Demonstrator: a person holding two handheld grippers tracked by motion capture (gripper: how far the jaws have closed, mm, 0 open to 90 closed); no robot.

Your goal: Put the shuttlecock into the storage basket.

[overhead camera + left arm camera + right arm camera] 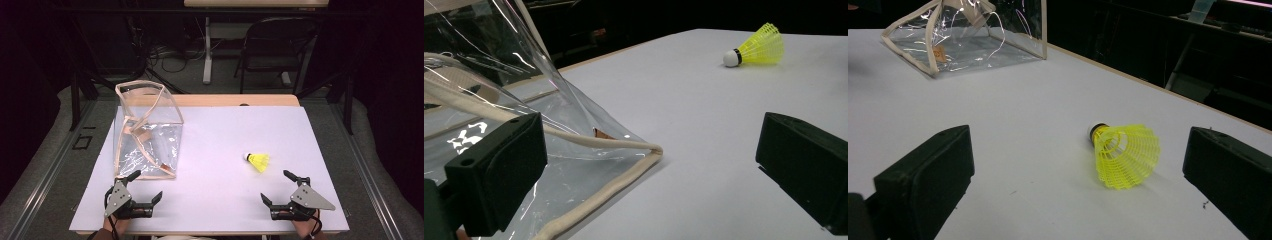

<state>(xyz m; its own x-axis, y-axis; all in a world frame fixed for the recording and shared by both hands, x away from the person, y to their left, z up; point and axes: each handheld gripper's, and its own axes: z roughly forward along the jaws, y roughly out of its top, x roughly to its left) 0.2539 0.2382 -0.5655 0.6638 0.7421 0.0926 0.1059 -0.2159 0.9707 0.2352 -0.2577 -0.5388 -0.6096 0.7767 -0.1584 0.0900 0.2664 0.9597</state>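
Both claws, left claw (pixel 141 187) and right claw (pixel 280 187), are held wide and empty; the yellow shuttlecock (pixel 1122 154) is framed between the right one's jaws.

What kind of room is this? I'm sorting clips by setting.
Probably a lab or workshop set up for recording: a white-topped table in a dark room, loose cables on the floor, and a black folding chair behind, beside a desk leg.

Glossy clear plastic bag (pixel 150 135), yellow plastic-mesh shuttlecock (pixel 258 161)
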